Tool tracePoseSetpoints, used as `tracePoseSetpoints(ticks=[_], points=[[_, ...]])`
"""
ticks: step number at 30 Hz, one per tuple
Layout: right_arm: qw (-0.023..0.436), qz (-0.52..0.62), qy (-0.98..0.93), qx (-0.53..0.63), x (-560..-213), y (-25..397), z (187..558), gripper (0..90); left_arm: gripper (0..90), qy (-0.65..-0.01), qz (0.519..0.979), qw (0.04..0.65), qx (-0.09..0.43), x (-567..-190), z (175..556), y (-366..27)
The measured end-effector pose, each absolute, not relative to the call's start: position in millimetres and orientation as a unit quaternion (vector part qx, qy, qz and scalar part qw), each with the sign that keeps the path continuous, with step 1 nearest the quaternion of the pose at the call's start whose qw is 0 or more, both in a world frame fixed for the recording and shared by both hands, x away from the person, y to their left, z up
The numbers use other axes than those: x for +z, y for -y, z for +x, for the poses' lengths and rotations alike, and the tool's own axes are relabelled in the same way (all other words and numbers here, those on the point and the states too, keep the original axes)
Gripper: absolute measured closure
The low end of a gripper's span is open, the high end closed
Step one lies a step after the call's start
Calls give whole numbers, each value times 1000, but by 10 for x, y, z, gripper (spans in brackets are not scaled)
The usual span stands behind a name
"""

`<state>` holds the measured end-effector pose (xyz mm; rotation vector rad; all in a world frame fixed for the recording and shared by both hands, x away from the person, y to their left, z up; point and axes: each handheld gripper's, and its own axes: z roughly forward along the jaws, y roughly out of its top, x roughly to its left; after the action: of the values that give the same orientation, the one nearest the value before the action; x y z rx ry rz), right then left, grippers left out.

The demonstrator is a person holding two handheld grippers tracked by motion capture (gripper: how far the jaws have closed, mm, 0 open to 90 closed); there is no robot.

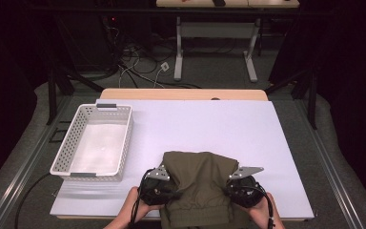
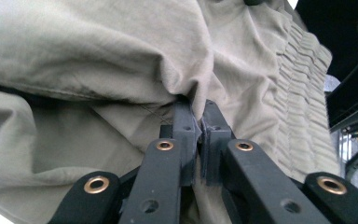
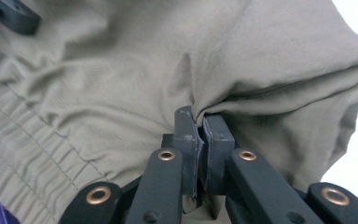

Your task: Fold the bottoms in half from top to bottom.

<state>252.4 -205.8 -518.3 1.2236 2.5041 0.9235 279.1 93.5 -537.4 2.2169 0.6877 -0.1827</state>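
Observation:
An olive-green garment [image 1: 199, 183] with an elastic waistband lies folded at the near edge of the white table, its waistband end hanging toward the person. My left gripper [image 1: 172, 194] holds its left side and my right gripper [image 1: 229, 191] holds its right side. In the left gripper view the jaws of the left gripper [image 2: 198, 122] are shut on a pinch of the garment [image 2: 121, 56]. In the right gripper view the right gripper [image 3: 200, 125] pinches a fold of the garment [image 3: 135, 70] the same way. The ribbed waistband [image 2: 303, 102] runs along one side.
A white perforated basket [image 1: 63, 150] stands at the left of the table, with nothing inside. The white table surface [image 1: 209, 124] stretches beyond the garment. Table frames and cables sit on the floor at the back.

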Motion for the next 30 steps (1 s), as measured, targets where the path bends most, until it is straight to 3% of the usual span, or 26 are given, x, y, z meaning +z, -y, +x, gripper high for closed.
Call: tracePoseSetpoints(ticks=[3,6,8,12,17,19,22,26,28,29,30], points=[[103,415,-853,298,-5265,2049,2567,774,845,-271,880,386,-58,-5396,2799,-913],[114,418,-853,293,-5230,2077,2580,549,661,-277,879,385,-38,-5364,2799,-923],[131,424,-845,299,-5185,2114,2582,410,488,-287,876,387,-18,-5319,2802,-939],[169,434,-830,307,-5103,2152,2590,305,315,-307,863,401,26,-5208,2802,-964],[201,449,-815,305,-5081,2164,2675,213,178,-337,848,404,64,-5156,2850,-956],[197,457,-816,294,-5133,2173,2741,190,151,-347,853,381,82,-5214,2911,-938],[165,473,-820,276,-5268,2202,2844,171,96,-371,856,356,56,-5333,2998,-939],[126,485,-822,269,-5411,2212,2922,224,102,-388,857,336,37,-5491,3069,-958],[109,483,-823,279,-5445,2204,2932,327,166,-383,860,335,49,-5505,3061,-960],[108,483,-822,283,-5453,2196,2927,338,207,-378,857,346,48,-5511,3041,-961],[113,481,-822,281,-5454,2179,2920,403,319,-379,855,351,51,-5521,3026,-958]])
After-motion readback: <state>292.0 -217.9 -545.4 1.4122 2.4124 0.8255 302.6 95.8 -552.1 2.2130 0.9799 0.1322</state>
